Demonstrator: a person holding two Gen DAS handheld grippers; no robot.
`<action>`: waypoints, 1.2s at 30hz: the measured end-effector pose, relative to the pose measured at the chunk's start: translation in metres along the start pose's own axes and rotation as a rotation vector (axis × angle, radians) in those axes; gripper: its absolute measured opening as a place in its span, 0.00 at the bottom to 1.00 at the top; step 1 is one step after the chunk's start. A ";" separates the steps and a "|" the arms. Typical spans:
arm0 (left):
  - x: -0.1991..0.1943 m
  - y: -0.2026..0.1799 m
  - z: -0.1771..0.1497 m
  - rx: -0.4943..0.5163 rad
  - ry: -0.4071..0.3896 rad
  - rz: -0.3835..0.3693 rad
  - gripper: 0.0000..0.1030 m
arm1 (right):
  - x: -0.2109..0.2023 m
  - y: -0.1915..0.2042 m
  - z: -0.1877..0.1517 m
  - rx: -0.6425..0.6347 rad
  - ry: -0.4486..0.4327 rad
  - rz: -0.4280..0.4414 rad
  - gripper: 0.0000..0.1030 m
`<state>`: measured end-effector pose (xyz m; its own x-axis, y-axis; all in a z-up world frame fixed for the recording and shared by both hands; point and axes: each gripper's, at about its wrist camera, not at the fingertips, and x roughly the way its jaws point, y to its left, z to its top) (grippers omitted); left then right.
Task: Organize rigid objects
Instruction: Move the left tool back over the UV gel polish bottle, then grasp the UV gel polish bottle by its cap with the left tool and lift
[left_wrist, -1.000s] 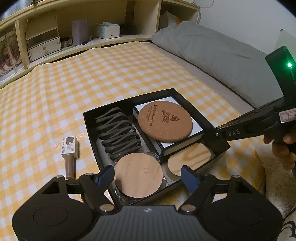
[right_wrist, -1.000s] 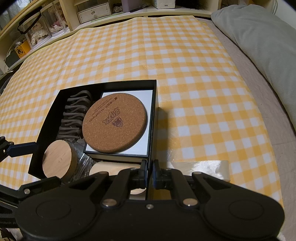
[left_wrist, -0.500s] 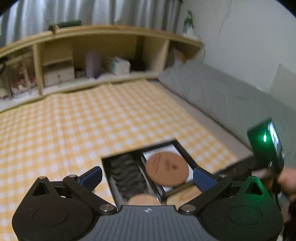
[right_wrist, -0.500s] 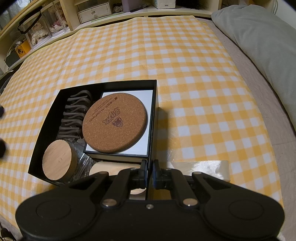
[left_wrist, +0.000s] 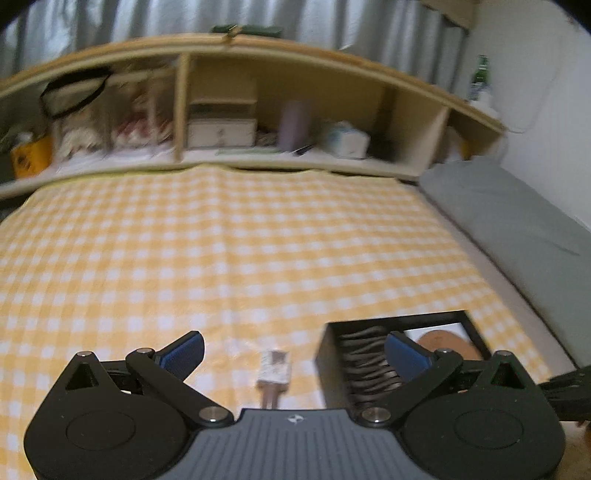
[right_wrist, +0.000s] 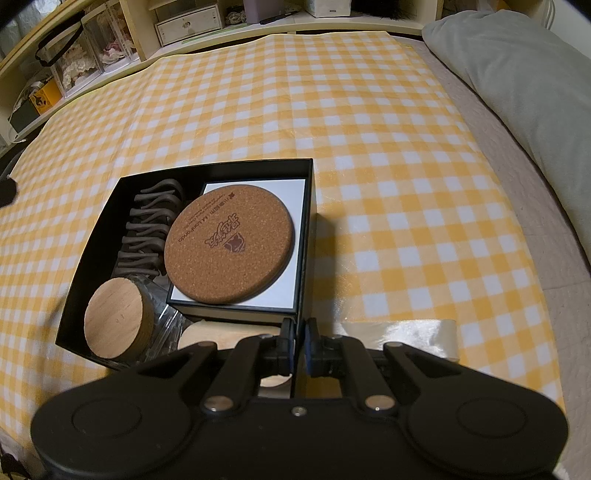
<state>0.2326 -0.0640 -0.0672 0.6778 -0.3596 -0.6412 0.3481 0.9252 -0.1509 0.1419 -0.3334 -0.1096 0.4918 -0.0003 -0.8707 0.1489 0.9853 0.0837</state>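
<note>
A black box (right_wrist: 88, 240) lies on the yellow checked cloth. It holds a cork coaster (right_wrist: 229, 243) on a white-topped inner box (right_wrist: 291, 291), dark curved hooks (right_wrist: 147, 232) and two round wooden lids (right_wrist: 114, 323). My right gripper (right_wrist: 300, 347) is shut on the box's near right wall. My left gripper (left_wrist: 295, 354) is open and empty, raised and pulled back left of the box (left_wrist: 323, 365). A small white-capped brown tube (left_wrist: 272, 373) lies on the cloth between its fingers.
A wooden shelf unit (left_wrist: 221, 110) with drawers and boxes runs along the back. A grey pillow (right_wrist: 517, 74) lies at the right. A strip of clear tape (right_wrist: 402, 334) sits on the cloth by the box's right side.
My left gripper has lifted away from the box, tilted up and swung left, so the tube now lies between its fingers. The right gripper has held still on the box wall.
</note>
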 end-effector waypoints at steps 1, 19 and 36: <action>0.006 0.005 -0.003 -0.008 0.015 0.011 0.87 | 0.000 0.000 0.000 0.000 0.000 0.000 0.06; 0.075 0.014 -0.063 0.079 0.177 0.005 0.38 | 0.000 0.000 0.000 0.000 0.000 0.000 0.06; 0.059 0.023 -0.066 0.182 0.388 -0.043 0.18 | 0.000 0.001 0.000 -0.001 0.000 -0.002 0.06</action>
<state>0.2382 -0.0557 -0.1583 0.3790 -0.2930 -0.8778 0.5028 0.8615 -0.0705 0.1423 -0.3327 -0.1098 0.4914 -0.0019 -0.8710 0.1487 0.9855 0.0818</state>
